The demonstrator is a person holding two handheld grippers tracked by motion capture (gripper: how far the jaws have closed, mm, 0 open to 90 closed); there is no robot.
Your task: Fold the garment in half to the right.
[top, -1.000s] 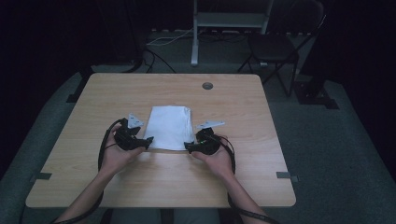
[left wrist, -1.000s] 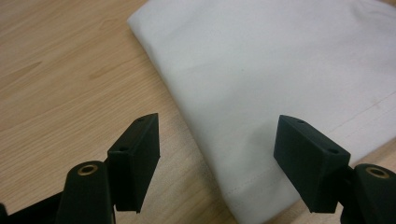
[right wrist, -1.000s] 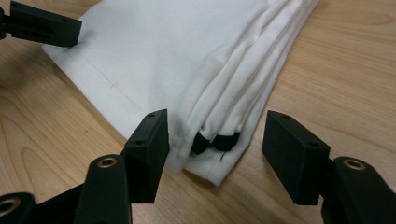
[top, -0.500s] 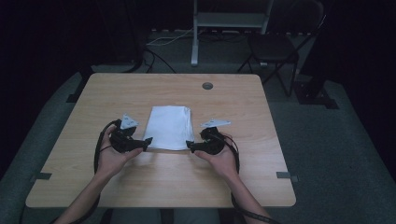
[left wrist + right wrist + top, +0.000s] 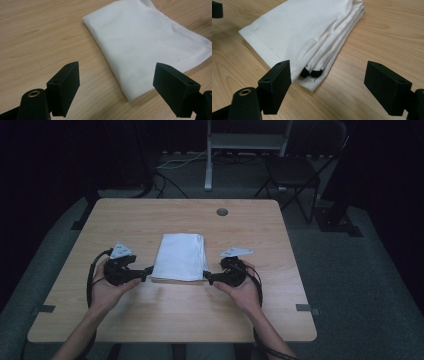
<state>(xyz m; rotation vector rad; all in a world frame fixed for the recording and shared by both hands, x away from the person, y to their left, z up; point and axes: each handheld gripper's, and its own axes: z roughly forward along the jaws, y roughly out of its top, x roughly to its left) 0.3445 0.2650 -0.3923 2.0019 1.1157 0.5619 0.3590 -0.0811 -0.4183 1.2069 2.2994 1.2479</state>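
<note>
A folded white cloth (image 5: 180, 256) lies flat in the middle of the wooden table (image 5: 150, 220). My left gripper (image 5: 148, 271) sits at its near left corner, open, jaws pointing at the cloth (image 5: 147, 45). Its jaws have just been opening and the pads (image 5: 66, 85) touch nothing. At the near right corner my right gripper (image 5: 206, 277) is open too, its jaws also just opening. Ahead of it the cloth's layered edge (image 5: 329, 45) shows, with a small black bit (image 5: 310, 73) tucked in the folds. Neither gripper holds the cloth.
A round cable hole (image 5: 222, 212) sits near the table's far edge. Beyond the table stand a dark chair (image 5: 295, 170) and a white stand (image 5: 245, 142) with cables on the grey floor. Bare wood lies on both sides of the cloth.
Both grippers have let go of the cloth's near corners and opened. The left hand has drawn back to the left, away from the cloth. The cloth now rests flat.
</note>
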